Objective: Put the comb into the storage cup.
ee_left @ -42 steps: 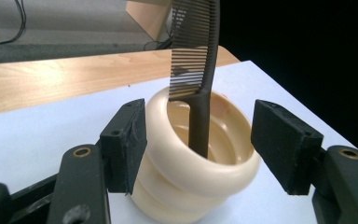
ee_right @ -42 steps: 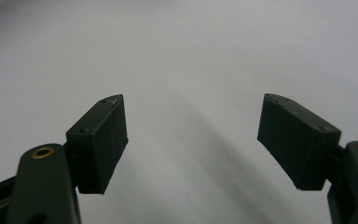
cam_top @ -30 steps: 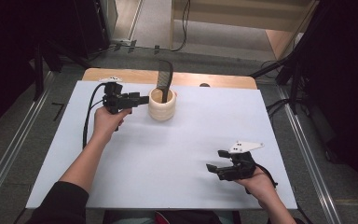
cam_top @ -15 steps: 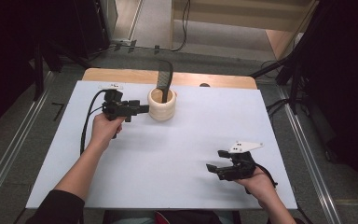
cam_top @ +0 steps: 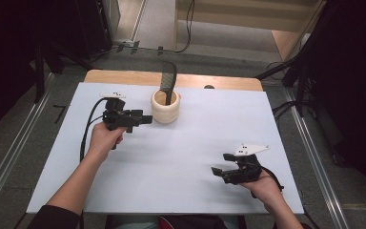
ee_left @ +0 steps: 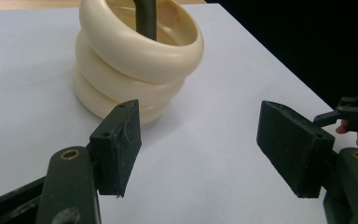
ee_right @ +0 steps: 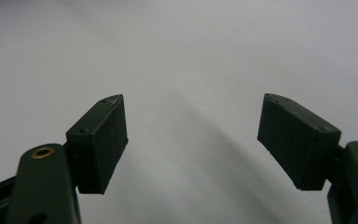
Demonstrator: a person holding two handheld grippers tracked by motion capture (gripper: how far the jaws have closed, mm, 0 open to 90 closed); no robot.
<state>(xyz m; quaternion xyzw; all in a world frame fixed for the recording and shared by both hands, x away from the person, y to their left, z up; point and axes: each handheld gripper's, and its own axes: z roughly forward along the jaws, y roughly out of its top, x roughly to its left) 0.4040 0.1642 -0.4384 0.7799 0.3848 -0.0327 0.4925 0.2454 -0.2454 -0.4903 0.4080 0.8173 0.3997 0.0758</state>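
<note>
White tabletop carries one cream ribbed holder near its far edge, with one dark spatula standing in it. Just left of the holder, the left gripper points at it, jaws spread and empty; the left gripper view shows three stacked rings on the holder's wall. Well apart from the holder, toward the near right corner, the right gripper rests, jaws spread over bare white surface.
</note>
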